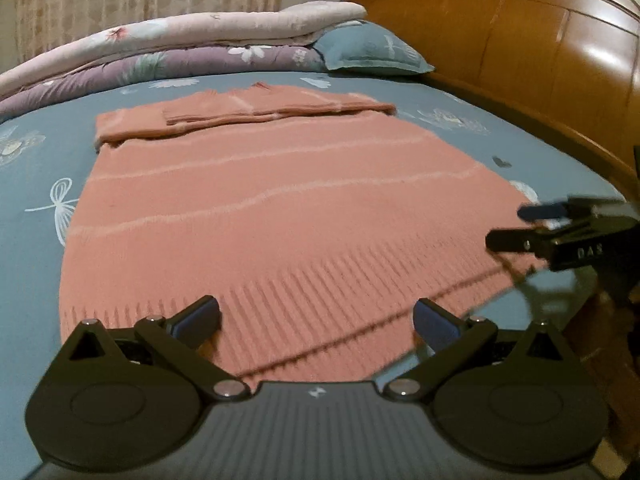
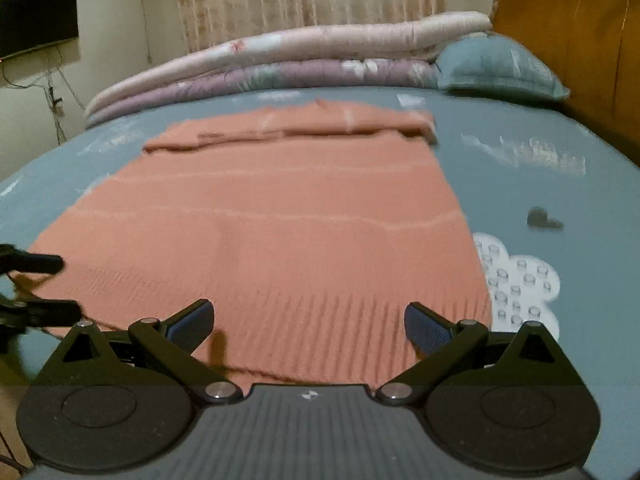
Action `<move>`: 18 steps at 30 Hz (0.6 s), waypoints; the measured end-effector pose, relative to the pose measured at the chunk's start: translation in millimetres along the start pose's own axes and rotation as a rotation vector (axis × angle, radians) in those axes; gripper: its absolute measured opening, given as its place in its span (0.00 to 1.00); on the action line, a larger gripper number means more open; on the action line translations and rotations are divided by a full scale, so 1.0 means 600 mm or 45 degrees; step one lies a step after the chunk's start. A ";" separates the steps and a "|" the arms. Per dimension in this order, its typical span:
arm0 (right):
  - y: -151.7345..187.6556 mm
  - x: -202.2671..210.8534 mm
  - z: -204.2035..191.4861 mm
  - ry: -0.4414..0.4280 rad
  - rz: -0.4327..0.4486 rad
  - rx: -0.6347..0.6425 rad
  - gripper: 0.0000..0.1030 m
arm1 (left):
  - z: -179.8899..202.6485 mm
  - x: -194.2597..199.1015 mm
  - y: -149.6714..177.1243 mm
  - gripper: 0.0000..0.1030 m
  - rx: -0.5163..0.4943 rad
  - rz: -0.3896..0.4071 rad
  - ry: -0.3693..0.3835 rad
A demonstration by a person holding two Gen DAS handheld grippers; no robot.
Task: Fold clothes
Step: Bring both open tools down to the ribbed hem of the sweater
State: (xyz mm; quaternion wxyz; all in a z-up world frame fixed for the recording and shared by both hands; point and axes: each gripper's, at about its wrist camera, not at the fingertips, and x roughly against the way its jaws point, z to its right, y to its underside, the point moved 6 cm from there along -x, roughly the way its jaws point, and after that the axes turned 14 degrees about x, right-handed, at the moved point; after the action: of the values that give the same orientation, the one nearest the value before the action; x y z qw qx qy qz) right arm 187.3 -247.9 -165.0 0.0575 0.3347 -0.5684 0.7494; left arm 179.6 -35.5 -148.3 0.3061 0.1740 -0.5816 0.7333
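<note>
A salmon-pink knit sweater (image 1: 256, 208) lies flat on the bed, ribbed hem toward me, with both sleeves folded across its far end (image 1: 248, 110). It also shows in the right wrist view (image 2: 280, 232). My left gripper (image 1: 316, 320) is open and empty just above the hem near its left part. My right gripper (image 2: 308, 322) is open and empty over the hem near its right corner. The right gripper shows at the right edge of the left wrist view (image 1: 560, 232); the left gripper's fingers (image 2: 36, 264) show at the left edge of the right wrist view.
The bed has a blue patterned sheet (image 1: 36, 184). Folded quilts (image 1: 168, 52) and a blue pillow (image 1: 368, 50) lie at the far side. A wooden headboard (image 1: 540, 52) runs along the right. A curtain (image 2: 312, 0) and a dark wall screen (image 2: 38, 20) stand behind.
</note>
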 end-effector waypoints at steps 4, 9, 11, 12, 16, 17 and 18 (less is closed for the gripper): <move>0.020 0.011 -0.006 0.003 0.003 0.095 1.00 | -0.006 0.018 0.018 0.99 -0.020 0.022 0.036; 0.031 0.023 -0.006 -0.011 -0.004 0.135 1.00 | 0.007 0.021 0.024 0.99 -0.125 -0.015 -0.032; 0.027 0.025 -0.007 -0.013 -0.027 0.157 1.00 | 0.015 0.023 0.024 0.99 -0.171 -0.033 -0.067; 0.026 0.026 -0.009 -0.013 -0.042 0.172 1.00 | 0.017 0.025 0.022 0.99 -0.186 -0.033 -0.075; 0.017 0.036 -0.023 -0.004 -0.069 0.300 1.00 | 0.017 0.040 0.017 0.99 -0.315 -0.016 -0.162; 0.014 0.039 -0.028 -0.003 -0.066 0.352 1.00 | 0.016 0.043 0.016 0.99 -0.370 -0.013 -0.192; 0.013 0.042 -0.032 0.002 -0.062 0.403 1.00 | 0.017 0.046 0.016 0.99 -0.424 -0.013 -0.216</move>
State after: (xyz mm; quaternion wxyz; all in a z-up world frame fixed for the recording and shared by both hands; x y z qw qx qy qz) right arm 156.1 -241.0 -159.3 0.0224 0.3526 -0.4350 0.8282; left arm 151.8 -39.6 -136.1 0.2845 0.1851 -0.7176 0.6081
